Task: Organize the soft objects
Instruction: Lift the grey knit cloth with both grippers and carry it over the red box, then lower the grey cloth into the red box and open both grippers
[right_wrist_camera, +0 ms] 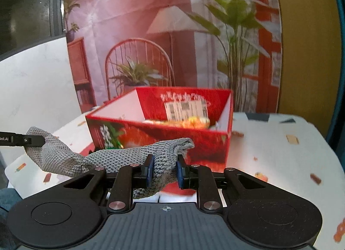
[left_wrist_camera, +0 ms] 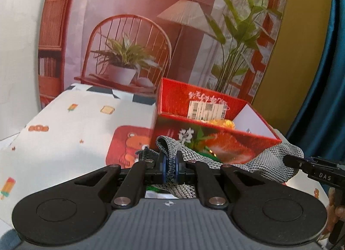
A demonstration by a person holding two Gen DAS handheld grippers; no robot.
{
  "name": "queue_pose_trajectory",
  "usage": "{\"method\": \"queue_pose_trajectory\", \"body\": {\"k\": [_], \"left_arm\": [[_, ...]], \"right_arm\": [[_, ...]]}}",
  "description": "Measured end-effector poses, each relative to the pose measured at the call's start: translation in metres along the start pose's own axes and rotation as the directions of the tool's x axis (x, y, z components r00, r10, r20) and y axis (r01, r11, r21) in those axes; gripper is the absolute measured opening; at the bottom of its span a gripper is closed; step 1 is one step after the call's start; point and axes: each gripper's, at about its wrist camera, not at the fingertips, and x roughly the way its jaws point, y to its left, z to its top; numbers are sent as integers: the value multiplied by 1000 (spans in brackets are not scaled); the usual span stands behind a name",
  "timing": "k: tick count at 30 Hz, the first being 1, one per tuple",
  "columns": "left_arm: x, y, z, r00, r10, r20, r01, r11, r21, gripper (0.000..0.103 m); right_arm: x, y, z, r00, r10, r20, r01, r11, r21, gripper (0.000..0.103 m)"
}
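Observation:
A grey knitted cloth (left_wrist_camera: 271, 161) hangs stretched between my two grippers, in front of an open red box (left_wrist_camera: 215, 140). My left gripper (left_wrist_camera: 170, 164) is shut on one end of the cloth. My right gripper (right_wrist_camera: 165, 169) is shut on the other end of the cloth (right_wrist_camera: 120, 155). In the right wrist view the red box (right_wrist_camera: 163, 138) stands just behind the cloth, and the left gripper's fingertip (right_wrist_camera: 32, 140) shows at the left. An orange-yellow soft item (right_wrist_camera: 189, 121) lies inside the box.
The table wears a white cloth (left_wrist_camera: 64, 142) with small printed pictures and a red bear patch (left_wrist_camera: 129, 144). A printed room backdrop (left_wrist_camera: 151, 34) stands behind the box. A blue curtain (left_wrist_camera: 323, 77) hangs at the right.

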Motion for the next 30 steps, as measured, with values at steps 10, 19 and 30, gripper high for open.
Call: {"method": "queue_pose_trajectory", "body": {"k": [10, 19, 30], "left_arm": [[5, 0, 22, 1000, -9, 25, 9, 1000, -7, 8], [24, -13, 59, 997, -1, 75, -3, 999, 45, 9], [107, -37, 96, 999, 32, 11, -33, 989, 141, 9]], "right_arm": [[7, -5, 32, 999, 27, 25, -27, 999, -21, 19], [20, -15, 77, 998, 28, 64, -24, 998, -53, 19], [80, -32, 113, 998, -55, 45, 59, 993, -104, 19]]}}
